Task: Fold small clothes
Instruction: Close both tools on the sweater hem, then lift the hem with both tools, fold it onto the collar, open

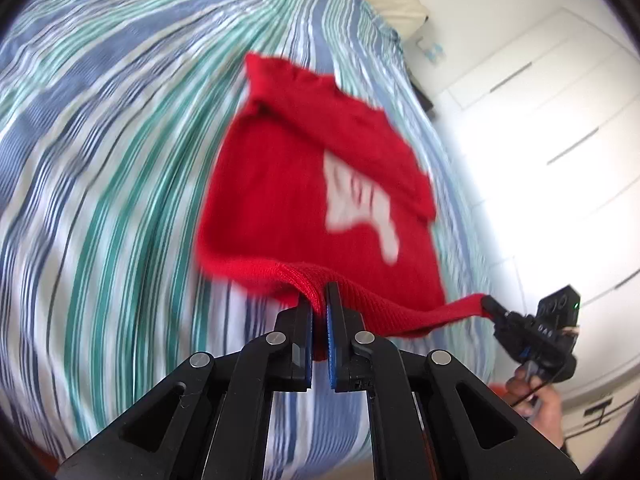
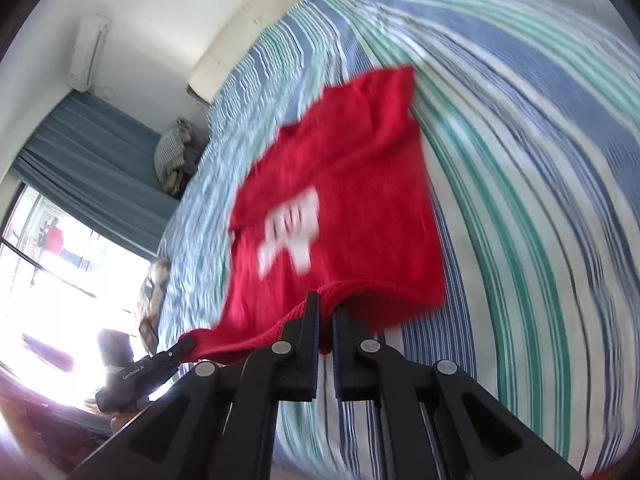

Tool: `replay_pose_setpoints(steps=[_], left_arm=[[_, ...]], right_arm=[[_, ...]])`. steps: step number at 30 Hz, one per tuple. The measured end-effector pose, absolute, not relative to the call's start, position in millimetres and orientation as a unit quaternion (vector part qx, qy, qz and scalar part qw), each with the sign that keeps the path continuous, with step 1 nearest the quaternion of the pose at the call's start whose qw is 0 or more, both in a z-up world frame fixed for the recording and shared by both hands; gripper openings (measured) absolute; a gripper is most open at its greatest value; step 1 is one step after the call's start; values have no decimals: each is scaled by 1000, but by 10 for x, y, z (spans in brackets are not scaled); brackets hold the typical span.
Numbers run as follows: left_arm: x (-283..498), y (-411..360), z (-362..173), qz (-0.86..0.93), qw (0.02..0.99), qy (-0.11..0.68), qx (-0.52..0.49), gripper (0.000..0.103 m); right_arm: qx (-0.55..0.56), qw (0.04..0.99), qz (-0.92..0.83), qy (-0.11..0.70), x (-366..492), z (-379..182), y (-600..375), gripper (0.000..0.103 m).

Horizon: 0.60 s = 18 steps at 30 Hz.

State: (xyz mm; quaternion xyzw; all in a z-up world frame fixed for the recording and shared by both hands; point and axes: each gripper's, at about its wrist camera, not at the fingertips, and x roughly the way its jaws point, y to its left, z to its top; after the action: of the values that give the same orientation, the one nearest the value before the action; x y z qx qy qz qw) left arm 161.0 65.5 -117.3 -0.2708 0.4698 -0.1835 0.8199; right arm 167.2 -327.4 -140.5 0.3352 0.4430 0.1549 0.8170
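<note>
**Hem gripped at both ends, first fold just starting**

The left tool [image 1: 319,304] is clenched on the ribbed hem of the red top [image 1: 304,184], the knit bunched between its blue pads. The right tool [image 2: 326,322] grips the same hem further along, its jaws pressed together on the cloth. Each wrist view shows the other tool at the far end of the hem, so the edge runs taut between the two.

The near edge of the top is lifted clear of the bed [image 1: 100,160], while the far part, with what looks like the neck and a sleeve, appears to lie or trail on the striped cover. The white print [image 1: 360,204] faces up. Everything past the tools is smeared by motion blur, so finer creases cannot be read.

As for progress: the grasp is done, and the top seems spread fairly flat. No crease is made yet. Left to do, by my reading: carry the hem over toward the neck, lay it down, release, then tidy the sleeves and any further fold. No other garments can be made out on the bed.
</note>
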Motion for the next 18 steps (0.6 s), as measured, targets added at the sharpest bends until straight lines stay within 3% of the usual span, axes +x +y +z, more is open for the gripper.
replay_pose_setpoints(steps=[4,14,16,18], left_arm=[[2565,607,-980,-170,841,440,-263,3],[4398,366,-1125,-107,857,458,-209,4],[4613,407,-1268,-83,853,473,-204,10],[4817,511,-1422,-62,842,490,-217,20]], right_arm=[[323,844,135,406,2579,-1282,-3365,5],[312,844,90,426,4510,-1556,-3390,5],[337,836,100,422,4731,-1701,-3402,7],[338,836,80,425,4844,-1813,-3415,19]])
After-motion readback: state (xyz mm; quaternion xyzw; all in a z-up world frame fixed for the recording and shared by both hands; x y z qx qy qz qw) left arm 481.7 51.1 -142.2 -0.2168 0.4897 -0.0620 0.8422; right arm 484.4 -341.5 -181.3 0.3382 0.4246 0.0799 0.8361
